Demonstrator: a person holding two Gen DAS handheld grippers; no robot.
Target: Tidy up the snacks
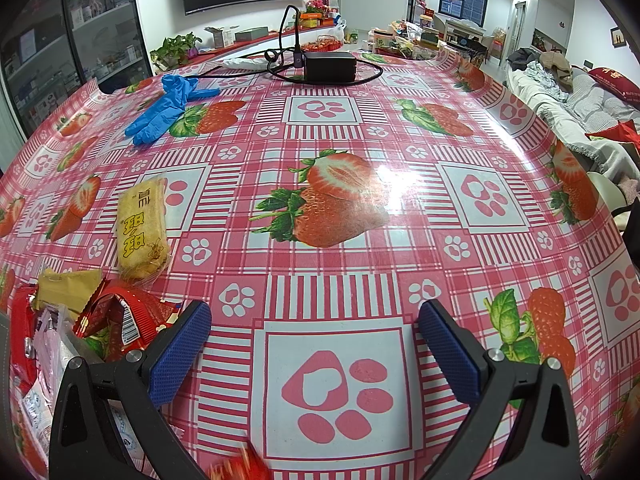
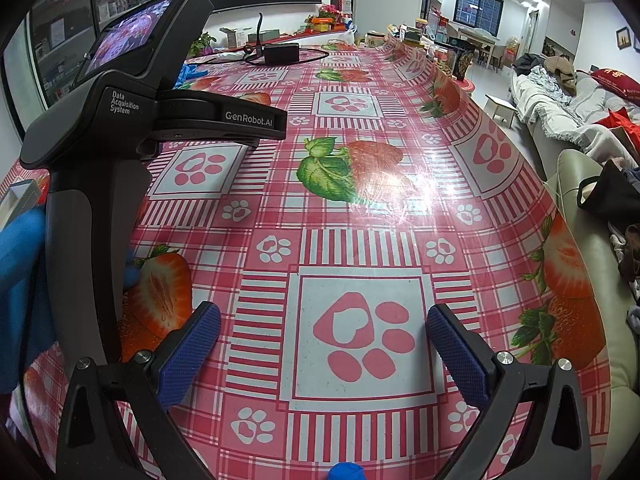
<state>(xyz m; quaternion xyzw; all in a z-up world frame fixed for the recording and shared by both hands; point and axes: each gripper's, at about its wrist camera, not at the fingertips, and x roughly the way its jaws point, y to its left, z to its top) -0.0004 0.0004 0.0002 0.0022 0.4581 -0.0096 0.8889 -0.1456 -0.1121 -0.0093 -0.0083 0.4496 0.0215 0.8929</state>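
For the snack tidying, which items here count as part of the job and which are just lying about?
Job:
yellow rice cracker pack
pile of red snack packets
left gripper, open
right gripper, open

Lying about:
blue gloves
black power adapter with cable

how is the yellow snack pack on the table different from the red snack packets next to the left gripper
The yellow snack pack lies flat and alone on the tablecloth; the red snack packets are crumpled in a heap with other wrappers. The yellow snack pack sits farther from the left gripper; the red snack packets lie right beside its left finger. The yellow one looks smooth, the red ones creased. Both rest on the tablecloth, ungripped.
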